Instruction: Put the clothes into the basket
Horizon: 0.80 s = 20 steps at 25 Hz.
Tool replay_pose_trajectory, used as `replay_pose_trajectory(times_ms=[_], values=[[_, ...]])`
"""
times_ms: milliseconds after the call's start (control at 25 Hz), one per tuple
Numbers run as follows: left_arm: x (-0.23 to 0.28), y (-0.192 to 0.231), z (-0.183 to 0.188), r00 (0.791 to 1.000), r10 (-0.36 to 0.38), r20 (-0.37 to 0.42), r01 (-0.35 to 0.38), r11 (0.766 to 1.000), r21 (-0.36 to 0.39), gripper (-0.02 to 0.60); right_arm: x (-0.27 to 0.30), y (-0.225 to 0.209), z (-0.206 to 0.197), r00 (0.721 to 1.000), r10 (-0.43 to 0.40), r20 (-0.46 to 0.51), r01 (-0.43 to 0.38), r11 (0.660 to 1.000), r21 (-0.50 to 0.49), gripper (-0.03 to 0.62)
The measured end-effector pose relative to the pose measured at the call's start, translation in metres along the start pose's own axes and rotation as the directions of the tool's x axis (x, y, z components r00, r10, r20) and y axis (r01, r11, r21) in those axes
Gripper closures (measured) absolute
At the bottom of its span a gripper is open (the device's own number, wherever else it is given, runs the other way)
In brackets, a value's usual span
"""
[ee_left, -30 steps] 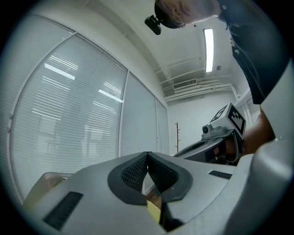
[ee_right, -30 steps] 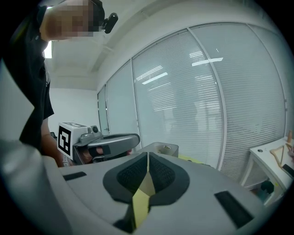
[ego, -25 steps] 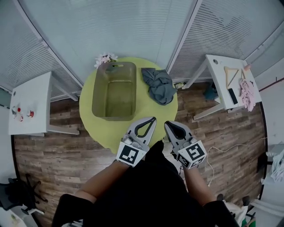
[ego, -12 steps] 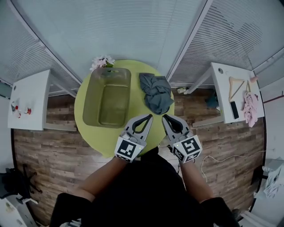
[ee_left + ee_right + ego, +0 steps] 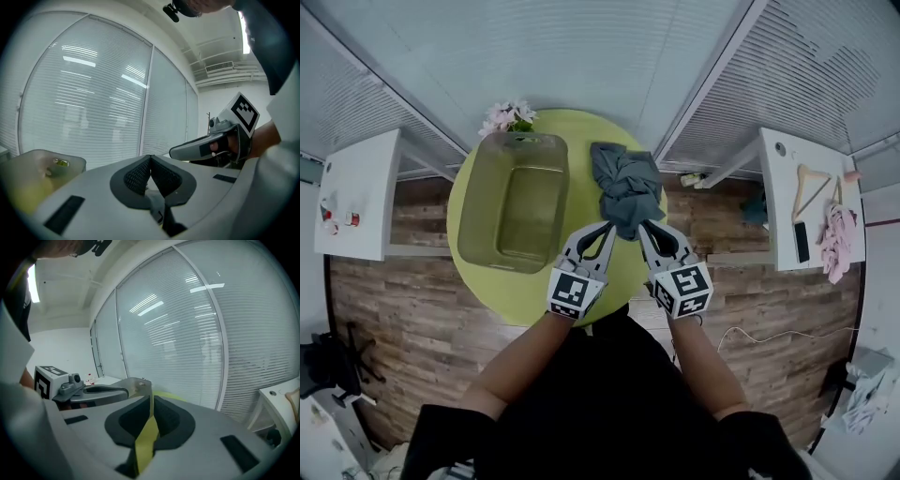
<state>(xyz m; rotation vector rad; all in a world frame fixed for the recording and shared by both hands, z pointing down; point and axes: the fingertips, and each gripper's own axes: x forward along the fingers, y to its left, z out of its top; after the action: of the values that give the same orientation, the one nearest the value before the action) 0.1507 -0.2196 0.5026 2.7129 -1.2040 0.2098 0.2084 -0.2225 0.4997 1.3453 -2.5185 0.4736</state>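
A crumpled dark grey-blue garment (image 5: 626, 187) lies on the round green table (image 5: 525, 291), right of a translucent olive basket (image 5: 511, 202) that stands empty. My left gripper (image 5: 610, 228) and right gripper (image 5: 641, 227) sit side by side, their tips at the garment's near edge. Whether they touch it I cannot tell. Both are shut, tips meeting, with nothing between them. In the left gripper view the shut jaws (image 5: 150, 158) point at the blinds, with the basket (image 5: 42, 164) at left. The right gripper view shows its shut jaws (image 5: 151, 394). The garment is hidden in both gripper views.
Pink flowers (image 5: 508, 117) stand behind the basket. A white side table (image 5: 356, 169) with small red items is at left. Another white table (image 5: 787, 206) at right carries a hanger (image 5: 811, 183), a phone and pink cloth (image 5: 842, 239). Blinds enclose the far side.
Both grippers have moved forward over the table, from its near edge up to the garment's near edge. Both stayed shut. The garment and basket have not been shifted.
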Motion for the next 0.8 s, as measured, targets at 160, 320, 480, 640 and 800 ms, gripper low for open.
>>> replay_pose_trajectory(times_ms=[160, 320, 480, 640, 800], values=[[0.023, 0.013, -0.021, 0.999, 0.042, -0.028, -0.042, 0.999, -0.009, 0.572, 0.029, -0.022, -0.016, 0.998, -0.011, -0.055, 0.011, 1.000, 0.007, 0.566], [0.041, 0.030, -0.041, 0.994, 0.090, -0.055, -0.091, 0.995, -0.031, 0.572, 0.064, -0.044, -0.035, 0.992, -0.030, -0.123, 0.034, 0.999, 0.026, 0.552], [0.055, 0.044, -0.062, 0.989, 0.125, -0.078, -0.129, 0.990, -0.054, 0.572, 0.096, -0.058, -0.063, 0.976, -0.013, -0.216, 0.032, 0.996, 0.085, 0.491], [0.065, 0.062, -0.081, 0.982, 0.161, -0.099, -0.169, 0.982, -0.081, 0.572, 0.129, -0.070, -0.093, 0.952, -0.026, -0.305, 0.058, 0.994, 0.096, 0.460], [0.073, 0.073, -0.100, 0.977, 0.179, -0.120, -0.190, 0.978, -0.091, 0.572, 0.160, -0.076, -0.119, 0.921, -0.021, -0.388, 0.069, 0.992, 0.110, 0.406]])
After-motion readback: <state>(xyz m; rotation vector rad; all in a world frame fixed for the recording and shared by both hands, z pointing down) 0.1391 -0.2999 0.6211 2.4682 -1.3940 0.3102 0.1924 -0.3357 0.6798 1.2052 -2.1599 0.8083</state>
